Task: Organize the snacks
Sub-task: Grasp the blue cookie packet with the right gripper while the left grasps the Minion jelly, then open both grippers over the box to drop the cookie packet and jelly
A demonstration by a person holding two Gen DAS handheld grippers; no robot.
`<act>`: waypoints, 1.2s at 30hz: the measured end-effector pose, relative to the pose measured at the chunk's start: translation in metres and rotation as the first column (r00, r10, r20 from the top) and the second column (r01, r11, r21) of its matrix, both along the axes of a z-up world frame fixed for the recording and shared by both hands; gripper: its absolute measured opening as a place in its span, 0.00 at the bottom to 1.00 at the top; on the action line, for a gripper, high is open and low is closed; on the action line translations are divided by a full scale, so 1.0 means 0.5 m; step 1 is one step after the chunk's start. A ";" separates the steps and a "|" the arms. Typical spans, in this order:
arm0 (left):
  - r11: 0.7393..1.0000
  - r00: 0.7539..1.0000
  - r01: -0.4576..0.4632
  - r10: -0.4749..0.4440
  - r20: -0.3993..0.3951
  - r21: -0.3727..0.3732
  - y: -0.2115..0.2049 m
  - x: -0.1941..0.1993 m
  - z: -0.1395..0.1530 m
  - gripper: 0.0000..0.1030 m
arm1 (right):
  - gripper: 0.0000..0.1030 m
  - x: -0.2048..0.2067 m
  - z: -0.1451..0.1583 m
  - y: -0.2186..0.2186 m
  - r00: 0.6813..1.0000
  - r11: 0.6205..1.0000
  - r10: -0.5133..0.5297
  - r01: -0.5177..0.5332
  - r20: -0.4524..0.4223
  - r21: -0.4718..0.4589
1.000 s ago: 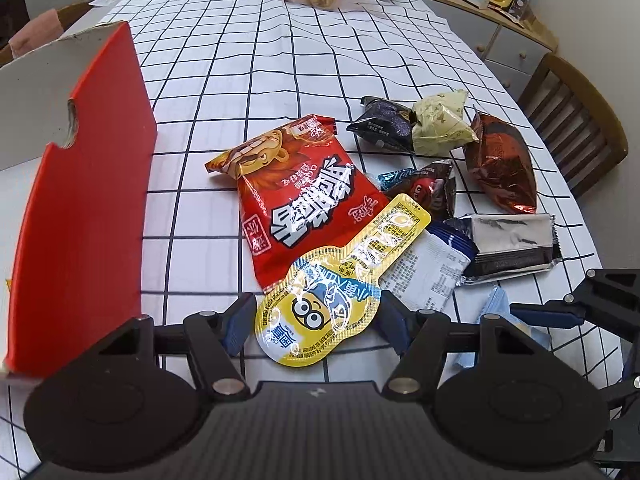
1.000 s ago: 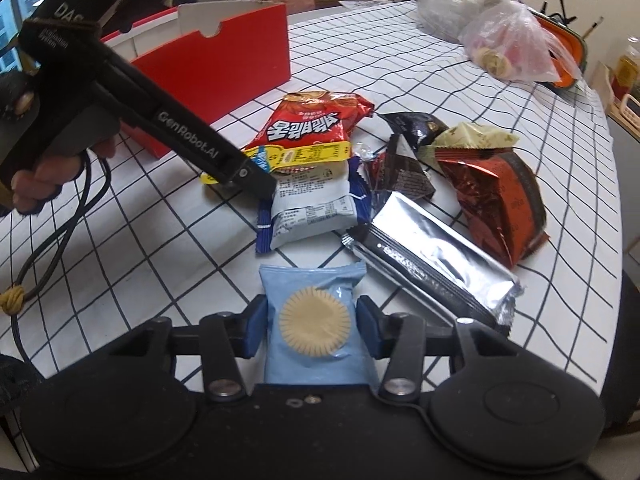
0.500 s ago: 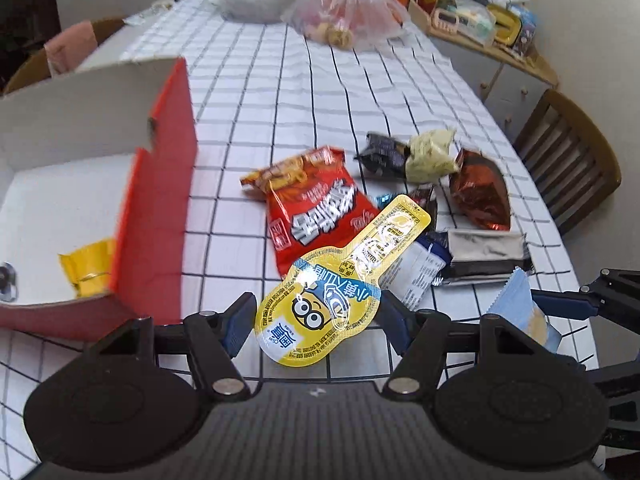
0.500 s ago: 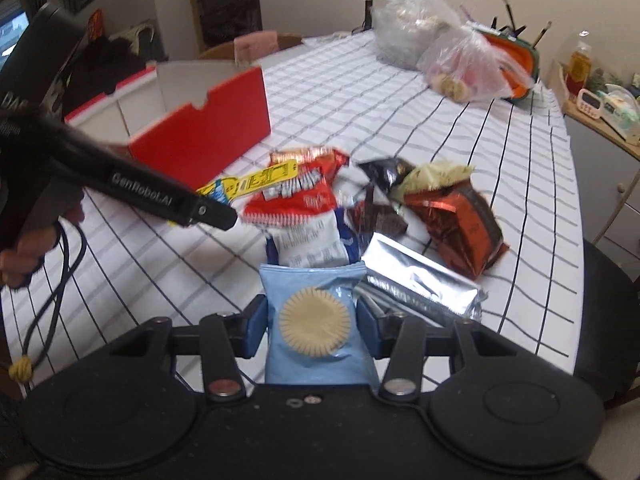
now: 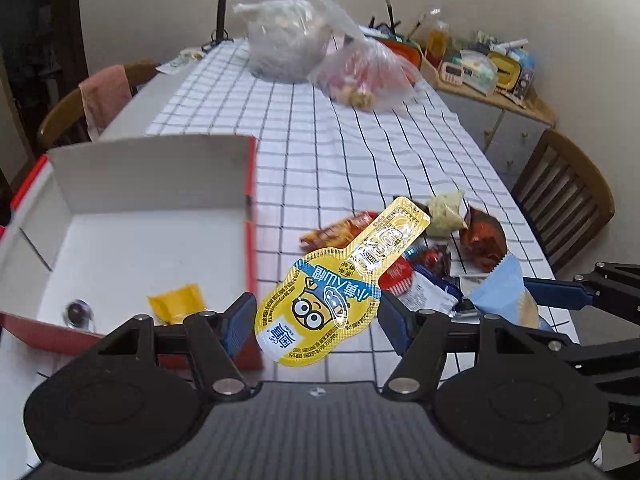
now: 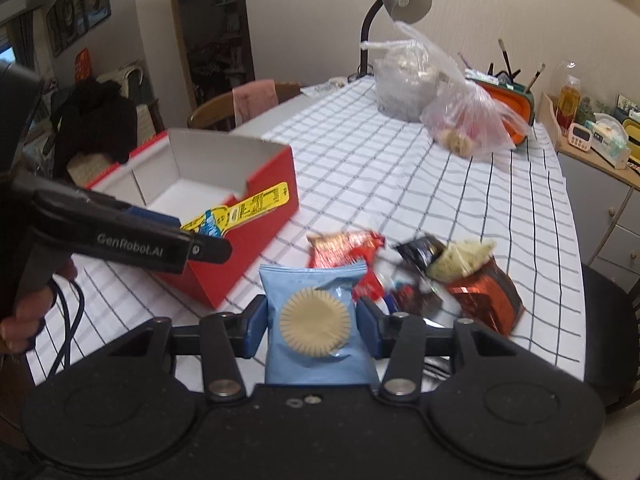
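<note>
Left gripper (image 5: 316,316) clamped on yellow pouch (image 5: 340,284), long axis slanting away; right gripper (image 6: 310,322) gripping blue packet (image 6: 316,320). Red box (image 6: 256,220) left of both (nearer the left), at table's left edge.

Checked table (image 5: 352,152) bears red box (image 5: 251,216), loose snacks (image 6: 476,280), plastic bags (image 5: 320,60).

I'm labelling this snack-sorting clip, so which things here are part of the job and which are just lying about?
Part of the job:
- yellow pouch in left gripper
- blue packet in right gripper
- red box
- snack pile

Lying about:
- desk lamp
- plastic bags
- chairs
</note>
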State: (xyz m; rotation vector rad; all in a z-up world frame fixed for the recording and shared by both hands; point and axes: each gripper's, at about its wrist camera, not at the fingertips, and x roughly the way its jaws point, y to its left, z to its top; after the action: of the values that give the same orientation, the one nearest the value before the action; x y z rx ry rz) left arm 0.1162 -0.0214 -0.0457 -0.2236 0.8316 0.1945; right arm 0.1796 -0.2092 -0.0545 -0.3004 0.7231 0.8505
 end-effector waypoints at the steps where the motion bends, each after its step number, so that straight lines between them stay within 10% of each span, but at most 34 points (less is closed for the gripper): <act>1: 1.000 1.000 -0.001 0.001 0.008 0.002 0.011 -0.005 0.009 0.64 | 0.45 -0.004 0.006 0.012 1.000 1.000 -0.007 0.007 0.004 0.006; 20: 0.994 0.996 -0.081 0.078 0.047 0.067 0.248 -0.072 0.081 0.64 | 0.45 -0.042 0.047 0.281 1.000 1.000 -0.007 0.007 0.028 0.020; 36: 0.984 0.991 -0.091 0.105 -0.085 0.152 0.428 -0.029 0.012 0.64 | 0.41 -0.002 -0.044 0.477 0.999 0.995 0.018 -0.021 -0.029 -0.101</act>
State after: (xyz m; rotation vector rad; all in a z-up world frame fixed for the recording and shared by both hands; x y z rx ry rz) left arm 0.1018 0.1927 -0.0399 -0.1172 0.8945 0.3599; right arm 0.1786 0.0291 -0.0764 -0.3870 0.7923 0.8391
